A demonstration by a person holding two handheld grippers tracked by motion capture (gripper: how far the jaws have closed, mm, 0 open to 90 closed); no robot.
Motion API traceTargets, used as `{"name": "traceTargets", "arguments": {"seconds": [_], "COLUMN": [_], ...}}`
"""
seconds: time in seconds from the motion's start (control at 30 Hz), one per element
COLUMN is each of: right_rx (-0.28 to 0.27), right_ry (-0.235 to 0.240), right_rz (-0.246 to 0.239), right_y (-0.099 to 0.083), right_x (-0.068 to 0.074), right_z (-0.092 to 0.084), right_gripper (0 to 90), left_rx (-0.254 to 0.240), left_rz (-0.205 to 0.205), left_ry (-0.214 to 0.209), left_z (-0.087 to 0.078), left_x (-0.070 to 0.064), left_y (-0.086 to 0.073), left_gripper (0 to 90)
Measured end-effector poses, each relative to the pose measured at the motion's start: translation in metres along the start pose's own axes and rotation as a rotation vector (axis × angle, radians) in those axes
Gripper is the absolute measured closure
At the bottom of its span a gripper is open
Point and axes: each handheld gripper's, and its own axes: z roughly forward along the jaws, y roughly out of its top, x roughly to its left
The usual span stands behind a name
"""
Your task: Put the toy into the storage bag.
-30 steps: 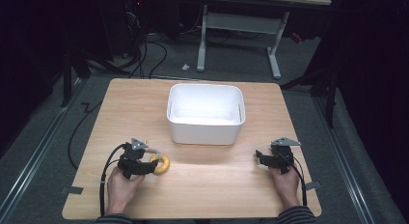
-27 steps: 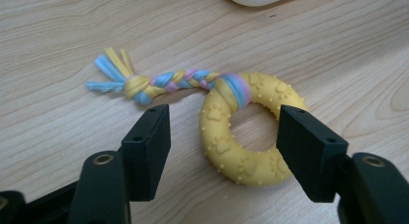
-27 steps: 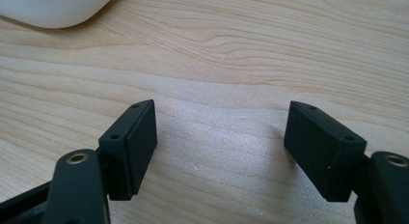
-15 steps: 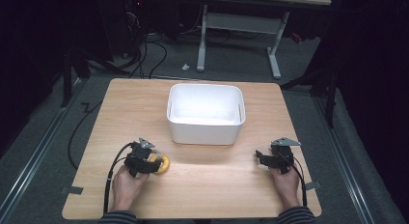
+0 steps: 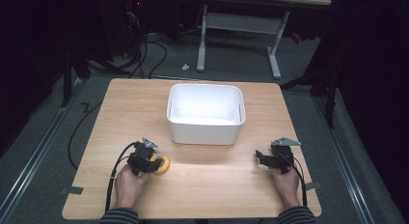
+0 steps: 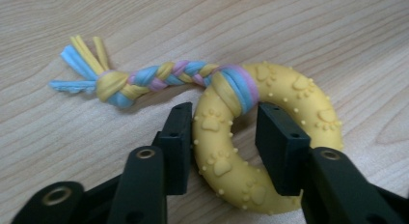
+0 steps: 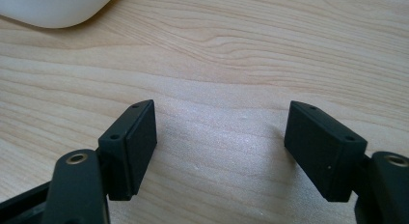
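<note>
Beside the tub (image 5: 205, 114): wooden table (image 5: 217, 185), dark room, cables on the floor.
Left gripper (image 6: 224, 132): jaws just closing, clamped on yellow ring toy (image 6: 270, 147); braided tail (image 6: 144, 79) seen close up.
Right gripper (image 7: 222, 147): released, bare wood between its jaws.

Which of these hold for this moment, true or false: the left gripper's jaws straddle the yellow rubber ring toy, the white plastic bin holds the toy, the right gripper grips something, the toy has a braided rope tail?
1. The left gripper has one jaw inside the hole of the yellow rubber ring toy and one outside it. True; its jaws have just been closing on that side of the ring.
2. The toy lies in the white plastic bin. False: it lies on the wooden table, nearer the person than the bin.
3. The right gripper grips something. False: its jaws stand open over bare wood.
4. A yellow, blue and pink braided rope tail is tied to the ring. True.
</note>
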Motion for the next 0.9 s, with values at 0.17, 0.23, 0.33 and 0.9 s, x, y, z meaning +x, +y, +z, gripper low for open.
{"name": "traceTargets", "arguments": {"seconds": [0.17, 0.23, 0.33, 0.9], "right_rx": [0.000, 0.000, 0.000, 0.000], "right_ry": [0.000, 0.000, 0.000, 0.000], "right_rz": [0.000, 0.000, 0.000, -0.003], "right_y": [0.000, 0.000, 0.000, 0.000], "right_x": [0.000, 0.000, 0.000, 0.000], "right_z": [0.000, 0.000, 0.000, 0.000], "right_gripper": [27.4, 27.4, 27.4, 27.2], "left_rx": [-0.001, 0.003, 0.002, -0.056], "left_rz": [0.001, 0.000, -0.003, -0.076], "left_ry": [0.001, 0.004, 0.005, -0.062], "left_z": [-0.001, -0.001, -0.001, -0.013], "left_x": [0.000, 0.000, 0.001, 0.004], "left_y": [-0.001, 0.000, -0.001, 0.000], "left_gripper": [62.8, 63.4, 63.9, 64.7]}}
